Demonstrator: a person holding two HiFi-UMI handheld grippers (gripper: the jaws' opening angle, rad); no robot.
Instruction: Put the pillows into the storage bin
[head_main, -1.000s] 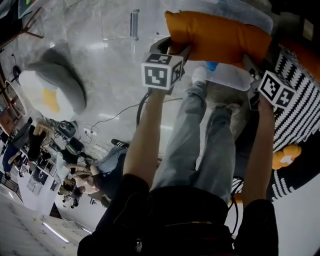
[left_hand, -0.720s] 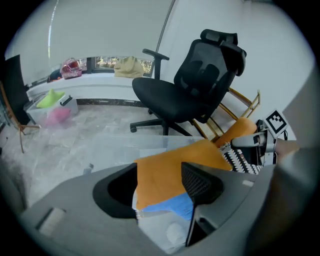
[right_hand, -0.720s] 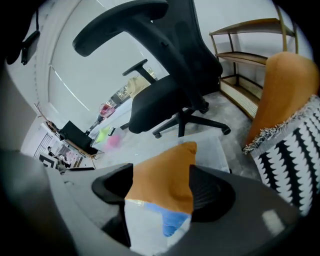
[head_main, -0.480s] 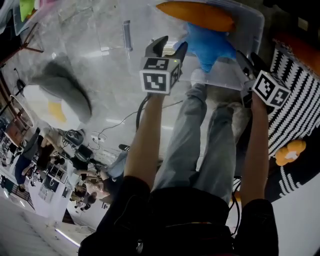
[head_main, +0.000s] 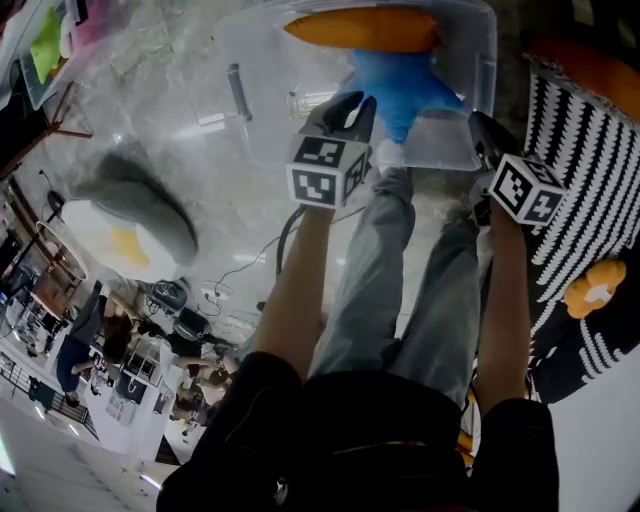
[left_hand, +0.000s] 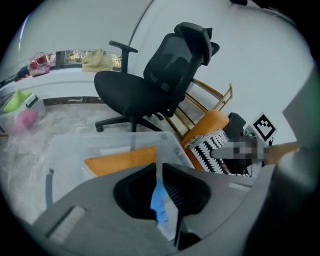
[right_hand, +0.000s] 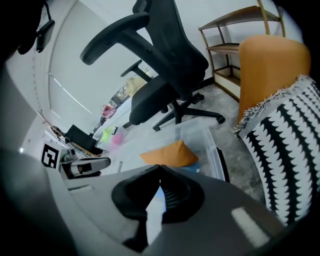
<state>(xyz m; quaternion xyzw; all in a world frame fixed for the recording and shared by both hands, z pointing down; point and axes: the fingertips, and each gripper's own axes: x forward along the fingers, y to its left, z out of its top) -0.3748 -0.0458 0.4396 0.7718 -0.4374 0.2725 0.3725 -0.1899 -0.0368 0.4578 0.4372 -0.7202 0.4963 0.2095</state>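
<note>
Now that the orange pillow (head_main: 365, 30) has left both grips and lies in the far storage bin (head_main: 482, 62) by a blue pillow (head_main: 405, 85), the left hand-held gripper (head_main: 347, 108) and right hand-held gripper (head_main: 483, 130) have just been closing on nothing, the right together, the left nearly so. That pillow seems stowed. No writing is readable.

black office chair (left_hand: 150, 90), wooden shelf (right_hand: 227, 47), marble floor (left_hand: 75, 116)
</note>
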